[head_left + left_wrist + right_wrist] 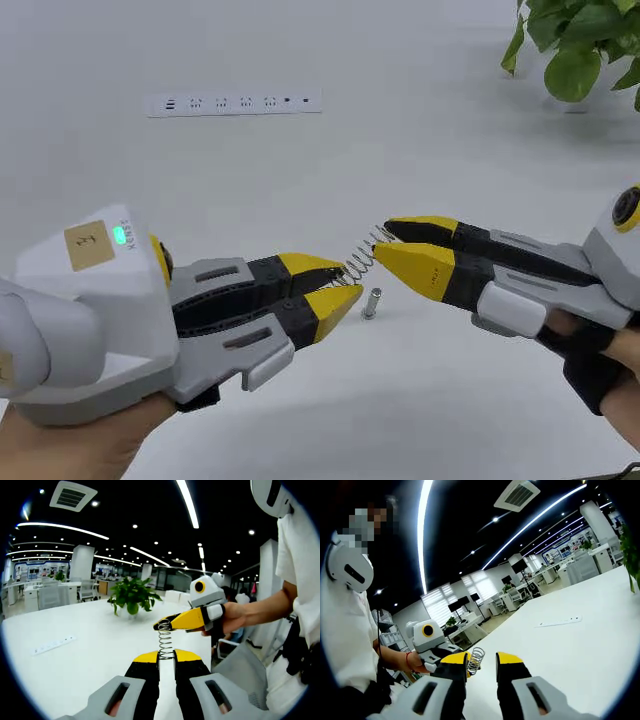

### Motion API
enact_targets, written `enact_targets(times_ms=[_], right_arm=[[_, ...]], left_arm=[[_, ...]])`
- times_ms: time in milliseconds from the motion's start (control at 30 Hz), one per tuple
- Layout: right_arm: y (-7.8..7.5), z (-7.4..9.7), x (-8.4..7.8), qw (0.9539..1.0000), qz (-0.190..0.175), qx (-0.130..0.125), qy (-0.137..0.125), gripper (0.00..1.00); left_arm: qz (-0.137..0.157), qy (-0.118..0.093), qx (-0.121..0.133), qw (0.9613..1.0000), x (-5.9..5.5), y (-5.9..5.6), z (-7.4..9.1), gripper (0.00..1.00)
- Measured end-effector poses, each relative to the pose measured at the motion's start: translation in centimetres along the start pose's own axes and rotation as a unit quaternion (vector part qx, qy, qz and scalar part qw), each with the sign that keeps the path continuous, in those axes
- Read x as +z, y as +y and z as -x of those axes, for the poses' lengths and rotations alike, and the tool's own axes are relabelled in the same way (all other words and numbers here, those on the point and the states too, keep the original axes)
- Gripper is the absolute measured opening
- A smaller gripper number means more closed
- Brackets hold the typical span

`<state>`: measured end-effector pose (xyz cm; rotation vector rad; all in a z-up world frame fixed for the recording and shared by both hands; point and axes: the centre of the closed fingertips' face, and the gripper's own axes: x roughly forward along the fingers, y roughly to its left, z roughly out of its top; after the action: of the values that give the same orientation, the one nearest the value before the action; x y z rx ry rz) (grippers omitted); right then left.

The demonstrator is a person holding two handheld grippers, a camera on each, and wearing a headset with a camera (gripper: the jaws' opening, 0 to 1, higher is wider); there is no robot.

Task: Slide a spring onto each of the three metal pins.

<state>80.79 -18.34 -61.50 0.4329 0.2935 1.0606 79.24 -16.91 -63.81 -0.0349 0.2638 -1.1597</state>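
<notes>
A short silver metal pin (372,302) sits on the white table (420,400). Everything else is easiest placed from it. Just above the pin, held off the table, a silver coil spring (362,258) stretches at a slant between the two tools.

The left gripper (345,285) comes in from the left of the pin. Its yellow-tipped jaws are closed down on the lower end of the spring. In the left gripper view the coil rises straight out of the narrow slot between those jaws.

The right gripper (381,237) reaches in from the right of the pin and a little higher. Its jaws stand apart with the upper end of the spring between them. In the right gripper view the coil lies against one jaw with a gap to the other, so it is not pinched there.

Neither gripper touches the pin (the spring hangs over it, not on it).

Well beyond the pin, toward the far side of the table, lies a long white power strip (235,103). A green leafy plant (580,40) stands far off to the pin's right.
</notes>
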Motion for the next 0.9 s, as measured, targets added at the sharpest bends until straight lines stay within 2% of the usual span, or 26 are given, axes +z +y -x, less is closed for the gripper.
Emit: enact_targets(times_ms=[100,433,667,900], right_arm=[[0.3,0.0,0.2,1.0,-0.006,0.006,-0.004,0.17],[0.9,-0.1,0.1,0.9997,-0.021,0.014,-0.003,0.13],[1.4,-0.2,0.1,0.9998,-0.003,0.015,0.009,0.12],[1.7,-0.3,-0.2,0.9988,0.03,0.015,0.037,0.12]], left_arm=[[0.0,-0.002,-0.002,1.0,0.1,-0.1,-0.1,0.1],[-0.002,-0.004,-0.007,1.0,0.1,-0.4,-0.2,0.1],[-0.008,0.002,-0.012,0.9999,-0.1,-0.7,-0.3,0.1],[-0.018,0.014,-0.014,0.9997,-0.6,-0.9,-0.5,0.11]])
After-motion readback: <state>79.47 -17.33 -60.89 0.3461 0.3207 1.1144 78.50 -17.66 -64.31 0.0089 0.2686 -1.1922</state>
